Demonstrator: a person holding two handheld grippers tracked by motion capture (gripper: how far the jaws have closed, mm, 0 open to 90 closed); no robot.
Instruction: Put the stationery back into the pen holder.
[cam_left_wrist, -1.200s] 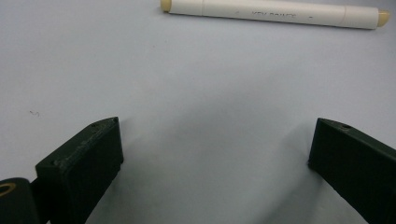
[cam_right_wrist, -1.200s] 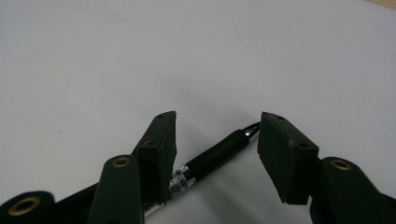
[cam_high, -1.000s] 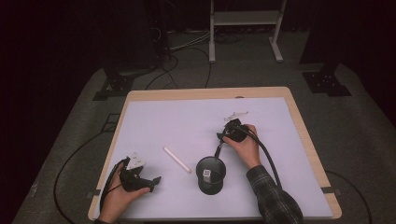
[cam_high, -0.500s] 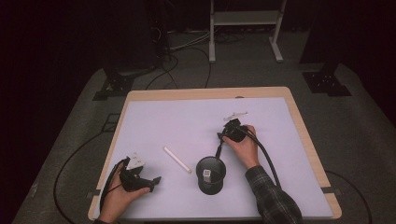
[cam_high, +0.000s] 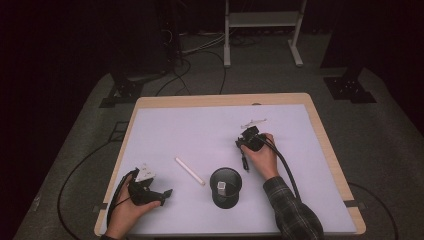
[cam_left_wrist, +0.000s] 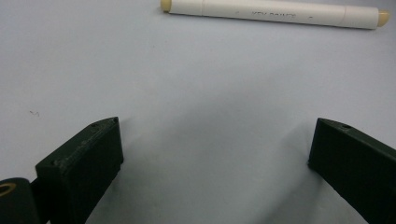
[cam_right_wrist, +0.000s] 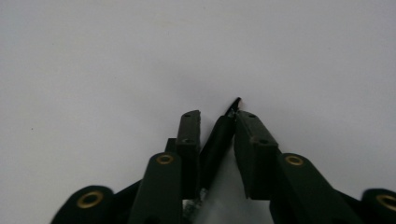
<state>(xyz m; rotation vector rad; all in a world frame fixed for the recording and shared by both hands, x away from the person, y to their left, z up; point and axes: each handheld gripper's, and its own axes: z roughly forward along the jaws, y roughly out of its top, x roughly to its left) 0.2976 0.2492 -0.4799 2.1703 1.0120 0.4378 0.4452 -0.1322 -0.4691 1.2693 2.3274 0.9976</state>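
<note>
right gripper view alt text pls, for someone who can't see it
The right tool has its two black jaws closed on a thin black pen, whose tip pokes out just past them; the jaws have just been closing. Behind them lies a plain, pale table surface.

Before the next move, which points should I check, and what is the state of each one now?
1. Right gripper: its jaws have just been closing, a dark pen between them: ok.
2. Pads fully pressing the pen: cannot tell.
3. Black cup upright, mouth open: ok.
4. Left gripper open, holding nothing: ok.
5. White marker lies on the table, apart from the cup: ok.
</note>
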